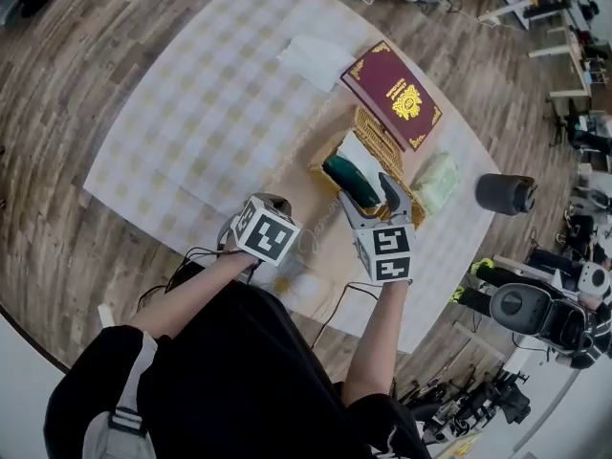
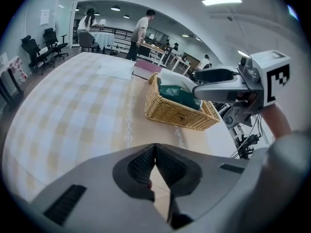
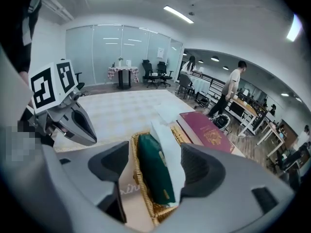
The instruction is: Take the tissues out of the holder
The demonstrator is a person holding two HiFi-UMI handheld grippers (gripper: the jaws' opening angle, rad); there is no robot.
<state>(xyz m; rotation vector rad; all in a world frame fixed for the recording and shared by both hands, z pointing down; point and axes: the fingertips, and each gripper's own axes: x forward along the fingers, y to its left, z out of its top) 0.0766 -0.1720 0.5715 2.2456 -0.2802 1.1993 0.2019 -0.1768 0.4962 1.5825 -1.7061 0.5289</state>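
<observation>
A wicker holder point(image 1: 375, 134) stands on the table with a dark green tissue pack point(image 1: 350, 181) on edge inside it and a white tissue point(image 1: 362, 158) sticking up behind the pack. My right gripper point(image 1: 367, 195) is open, its jaws wide to either side of the green pack point(image 3: 154, 174) and the white tissue point(image 3: 167, 147), without pressing on them. My left gripper point(image 1: 273, 202) hovers over the cloth to the left of the holder point(image 2: 175, 114). It is shut, with nothing between its fingers point(image 2: 146, 161).
A red book point(image 1: 392, 94) lies just behind the holder, and a loose white tissue point(image 1: 316, 60) lies further back on the checked cloth point(image 1: 191, 132). A pale green pack point(image 1: 435, 185) sits right of the holder. A black cylinder point(image 1: 505, 194) stands beyond the table's right edge.
</observation>
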